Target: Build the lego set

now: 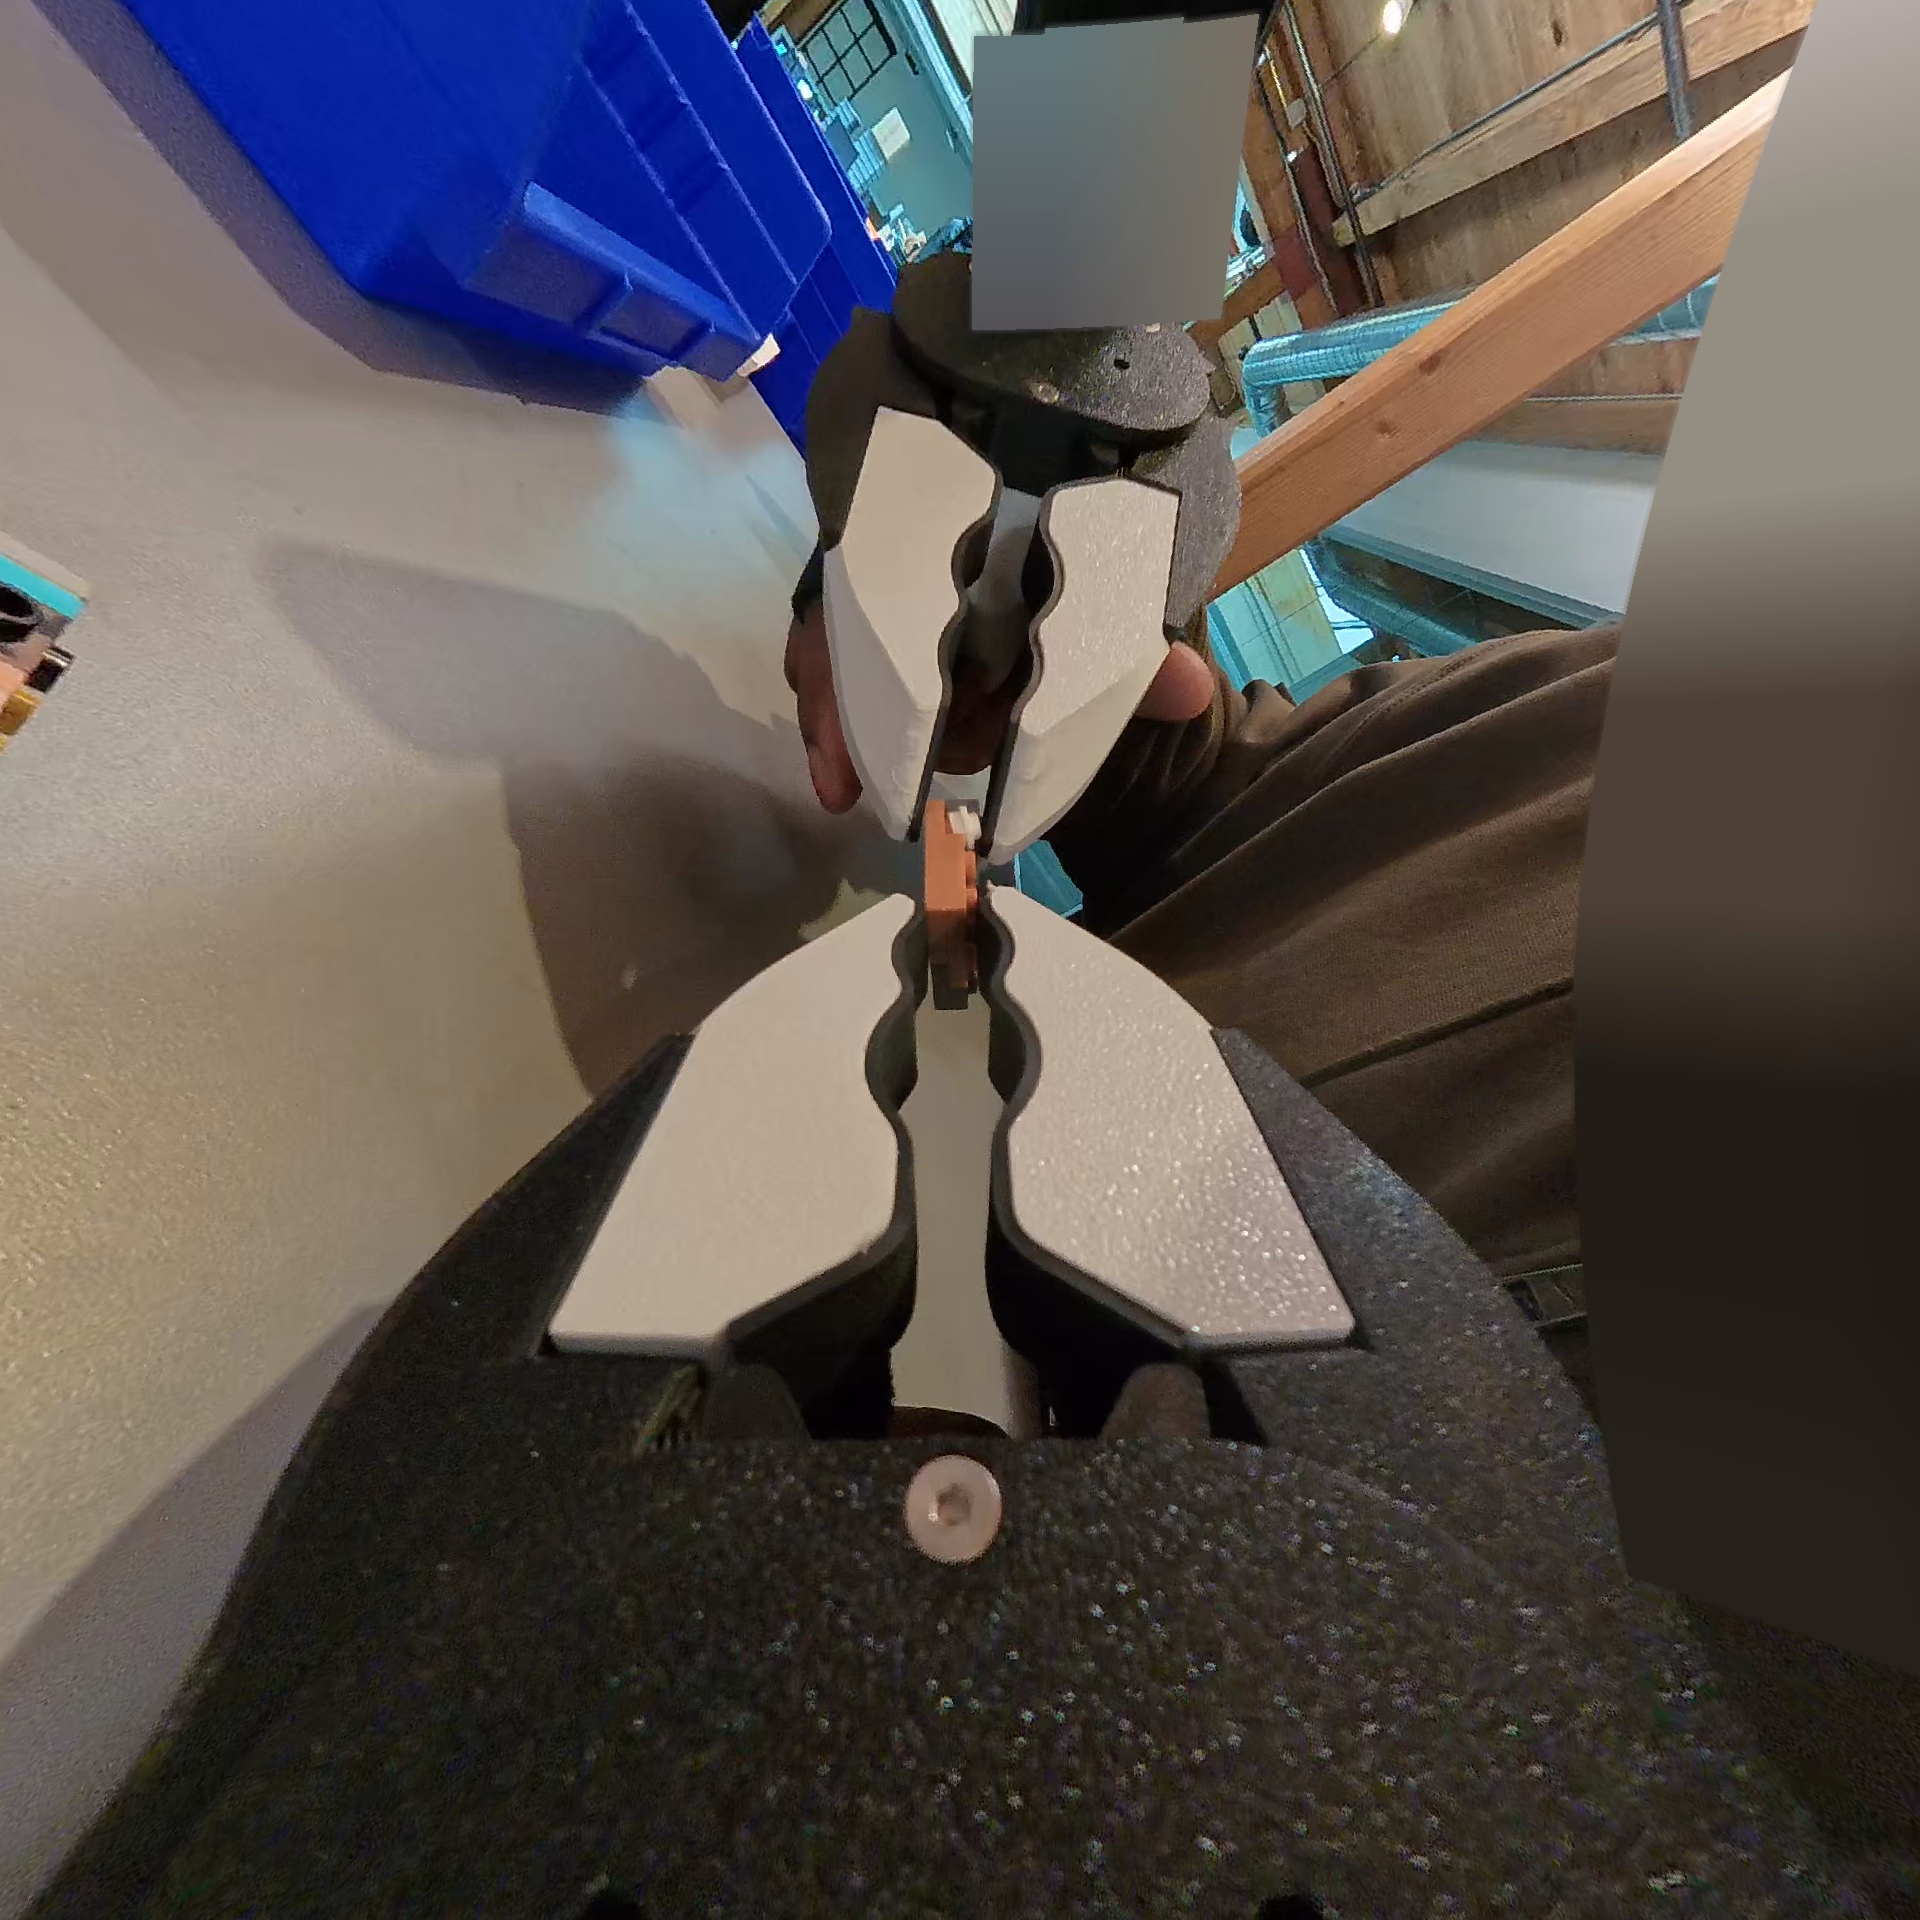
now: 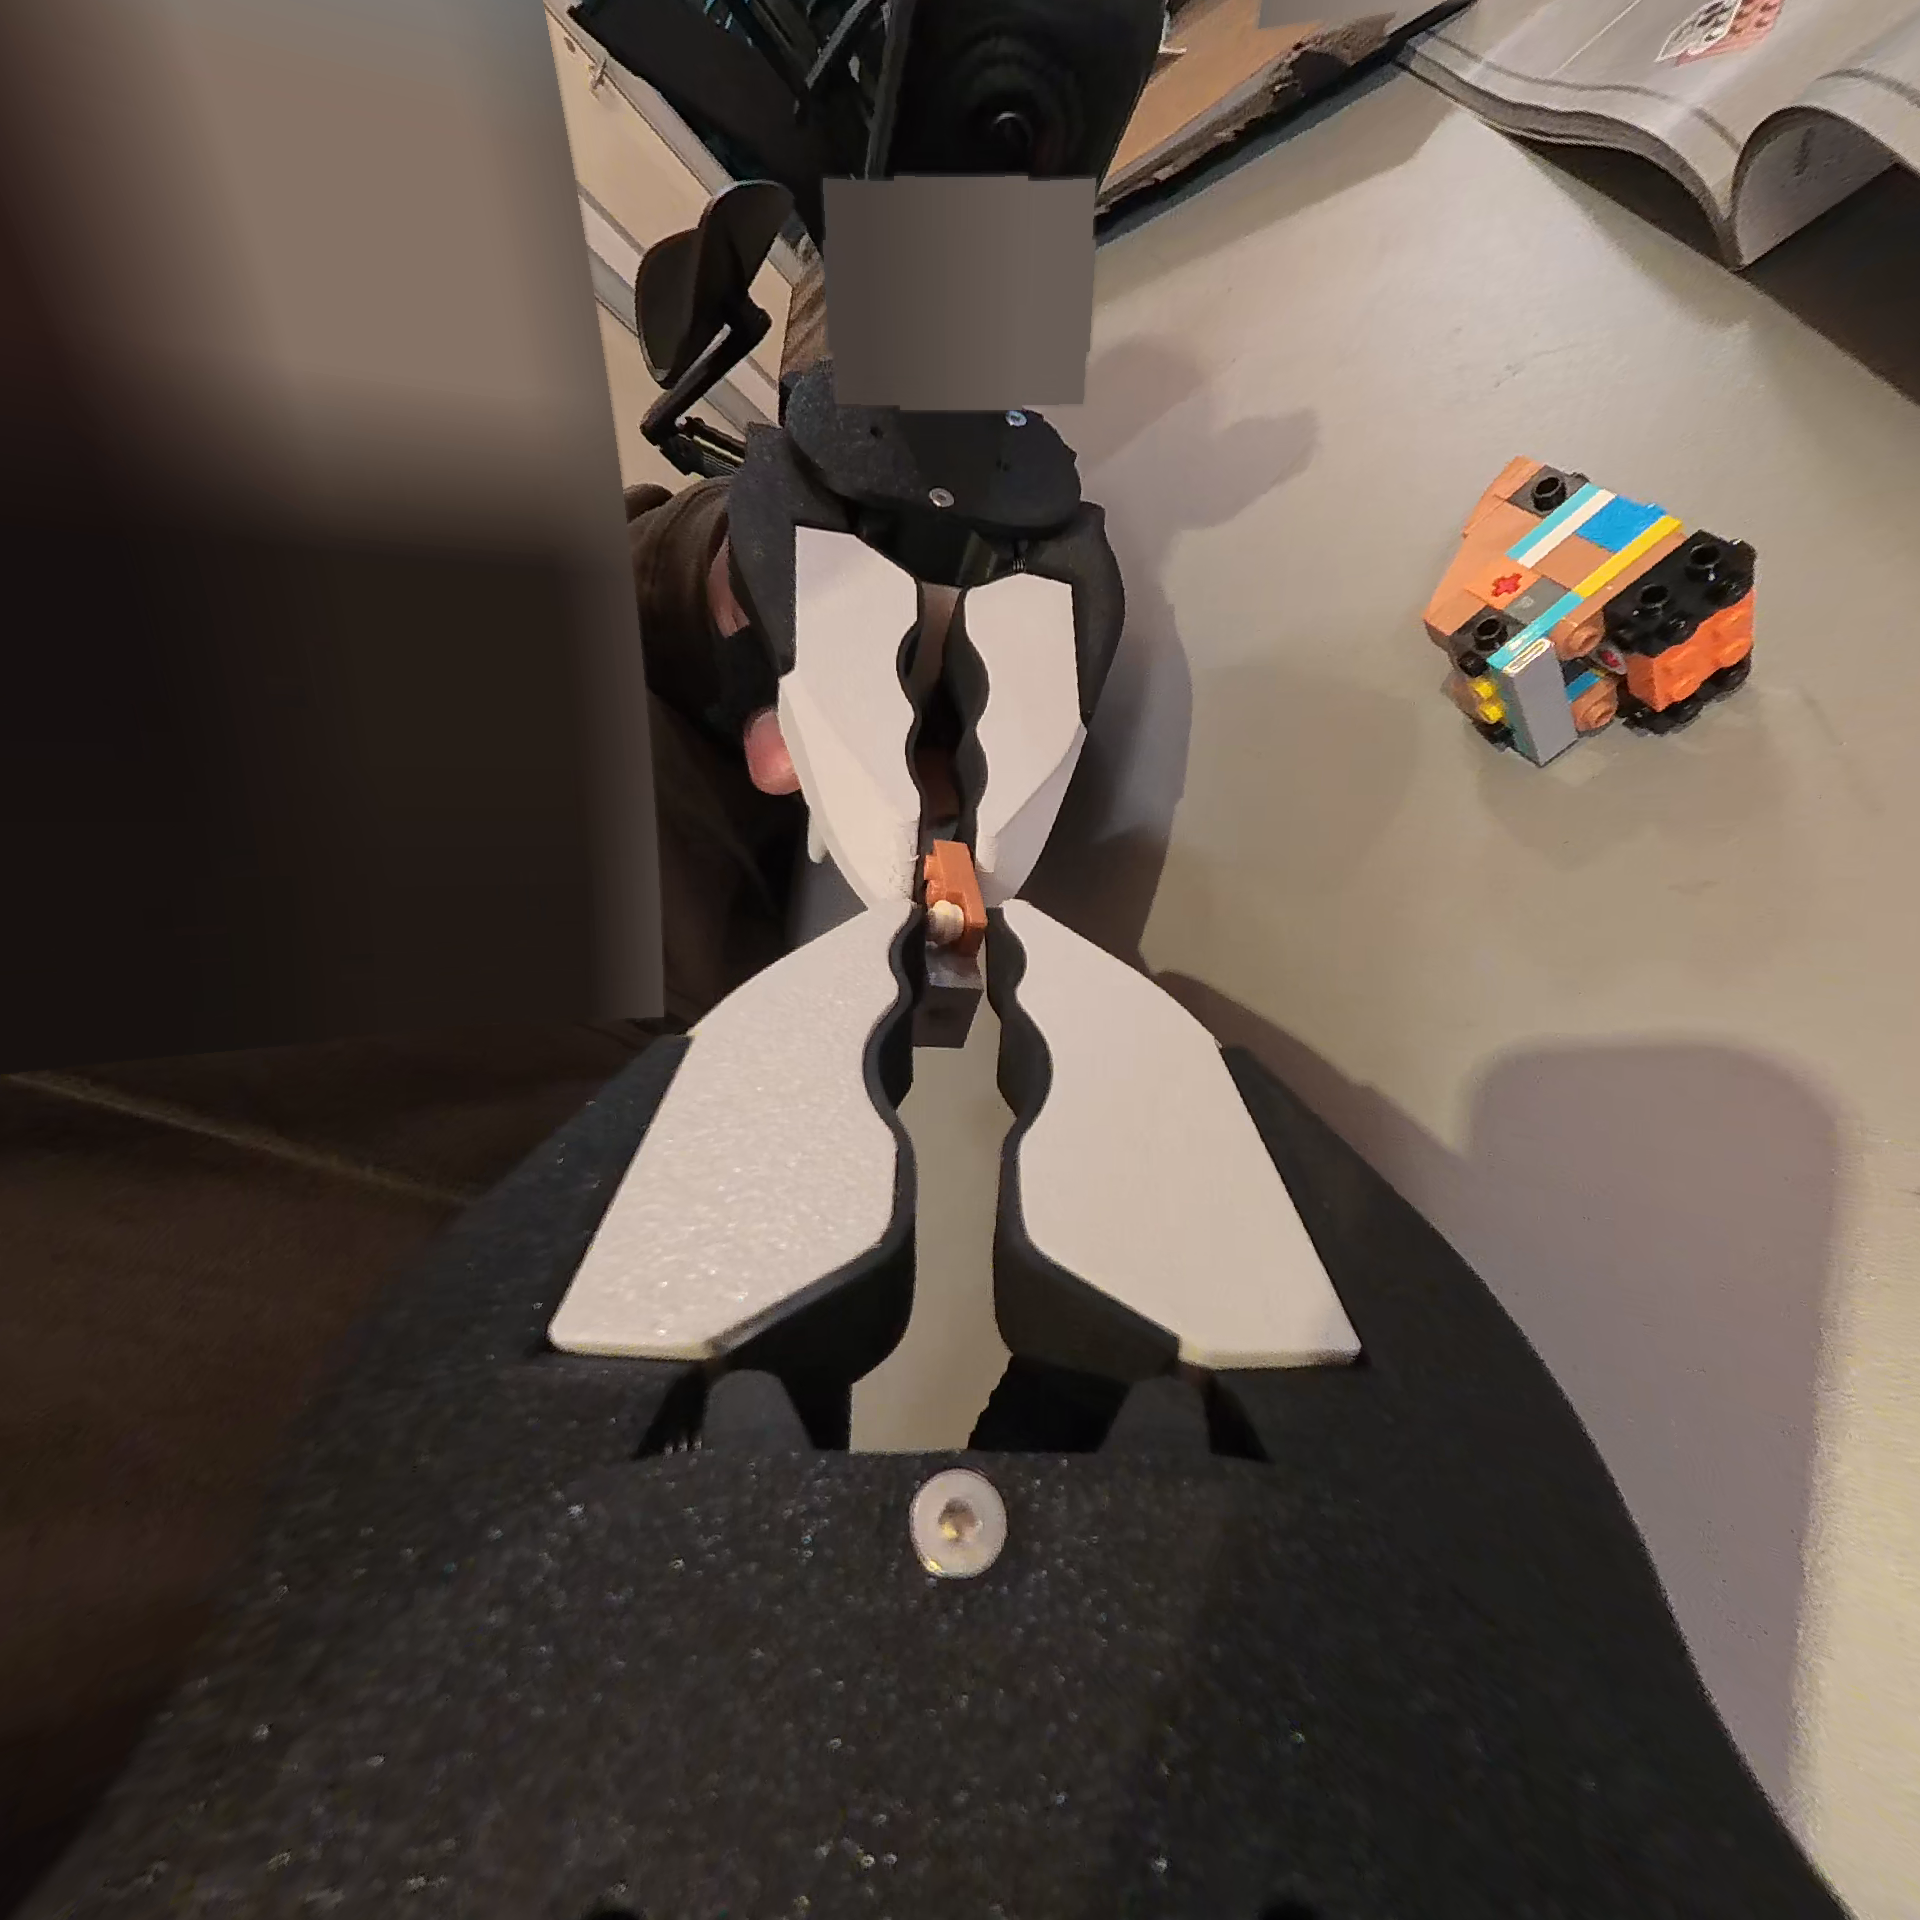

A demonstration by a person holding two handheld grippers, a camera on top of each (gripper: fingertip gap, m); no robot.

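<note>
My two grippers face each other tip to tip above the grey table. My left gripper is shut on a small orange-brown lego piece. My right gripper is shut on a small dark lego piece with a white stud, which is pressed against the brown piece. The right gripper also shows in the left wrist view, and the left gripper in the right wrist view. A partly built model of orange, black, teal and yellow bricks lies on the table to the right.
An open instruction booklet lies at the table's far right. Blue plastic bins stand at the table's back left. A person's brown sleeve is behind the right gripper. A black office chair stands beyond the table edge. Only a small space, under 4 cm, lies between the two pairs of fingers.
</note>
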